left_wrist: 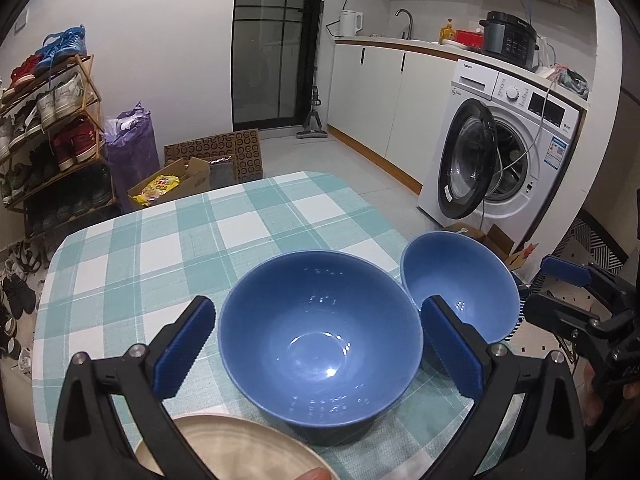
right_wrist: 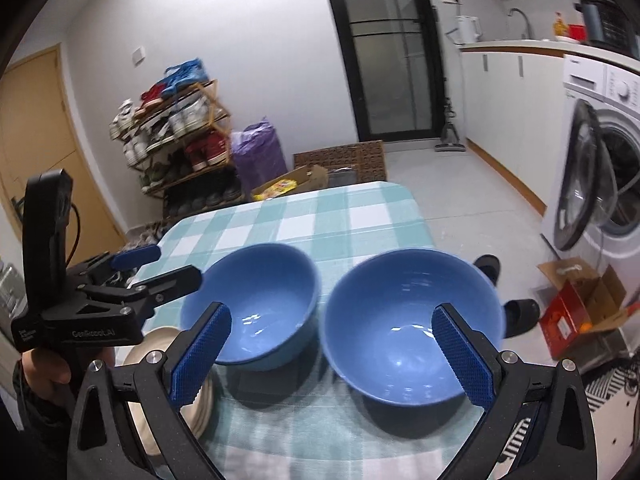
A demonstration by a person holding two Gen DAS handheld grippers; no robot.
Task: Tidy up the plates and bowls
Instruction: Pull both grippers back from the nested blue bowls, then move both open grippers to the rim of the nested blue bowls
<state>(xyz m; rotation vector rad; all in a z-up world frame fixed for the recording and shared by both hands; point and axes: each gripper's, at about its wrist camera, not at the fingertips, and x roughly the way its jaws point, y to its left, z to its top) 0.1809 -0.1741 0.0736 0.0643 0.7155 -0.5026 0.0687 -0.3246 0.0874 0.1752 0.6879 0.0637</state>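
Two blue bowls stand side by side on the checked tablecloth. The left bowl sits between the open fingers of my left gripper. The right bowl sits near the table's right edge, in front of my open right gripper, whose right finger overlaps it. A stack of beige plates lies at the near left, under the left gripper. The left gripper also shows in the right wrist view, the right gripper in the left wrist view.
The table has rounded far corners. A washing machine with its door open stands at the right. A shoe rack, a purple bag and cardboard boxes are on the floor beyond. A red box lies right of the table.
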